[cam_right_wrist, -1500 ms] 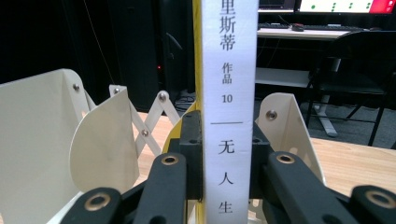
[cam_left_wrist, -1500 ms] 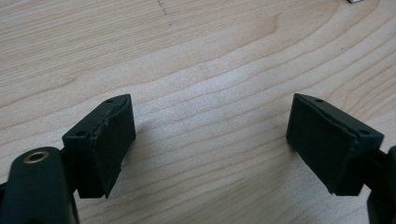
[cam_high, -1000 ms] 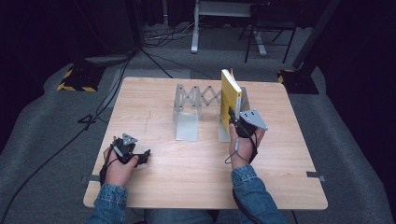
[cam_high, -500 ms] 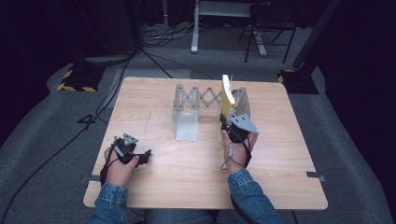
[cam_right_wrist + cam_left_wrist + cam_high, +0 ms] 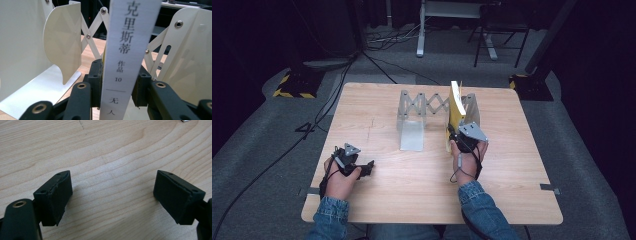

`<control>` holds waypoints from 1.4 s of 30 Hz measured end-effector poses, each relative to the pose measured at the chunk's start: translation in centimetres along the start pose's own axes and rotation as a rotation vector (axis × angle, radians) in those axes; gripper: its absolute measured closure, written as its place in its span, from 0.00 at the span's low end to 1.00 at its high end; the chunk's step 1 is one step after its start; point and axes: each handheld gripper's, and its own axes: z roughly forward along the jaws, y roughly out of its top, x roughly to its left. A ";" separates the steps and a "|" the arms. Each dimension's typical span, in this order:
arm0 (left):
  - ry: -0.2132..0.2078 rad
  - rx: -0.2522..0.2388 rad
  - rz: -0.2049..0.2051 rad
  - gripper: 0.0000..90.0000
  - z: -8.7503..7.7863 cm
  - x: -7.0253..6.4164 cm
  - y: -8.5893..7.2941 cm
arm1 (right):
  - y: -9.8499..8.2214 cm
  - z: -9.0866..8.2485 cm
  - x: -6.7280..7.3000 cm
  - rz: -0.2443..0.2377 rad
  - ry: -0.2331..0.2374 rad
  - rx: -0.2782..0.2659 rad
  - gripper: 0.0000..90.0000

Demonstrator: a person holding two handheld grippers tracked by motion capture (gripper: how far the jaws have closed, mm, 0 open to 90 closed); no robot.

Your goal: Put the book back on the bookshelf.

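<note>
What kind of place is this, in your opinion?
Probably a studio or lab set up for recording, not a home. The wooden table stands alone on grey carpet against dark surroundings, with cables across the floor and yellow-black striped stand bases behind it.

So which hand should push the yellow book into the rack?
The right gripper: its fingers flank the thin yellow book inside the white accordion rack. The left gripper rests open on the wooden table.

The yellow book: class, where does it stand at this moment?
In the high view the yellow book stands upright inside the expandable bookend rack, beside its right end plate, with the right gripper at its spine.
</note>
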 end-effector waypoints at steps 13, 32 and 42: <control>0.001 0.002 0.000 0.18 -0.1 -0.1 -0.1 | 1.3 -1.1 -0.5 0.003 0.016 -0.016 0.35; -0.007 0.000 0.010 0.18 -0.9 -0.2 -0.9 | 5.0 -7.4 -2.8 -0.084 0.149 0.002 0.30; -0.007 0.002 0.008 0.17 -0.8 -0.3 -0.8 | 4.4 -9.8 -6.5 -0.063 0.194 0.051 0.29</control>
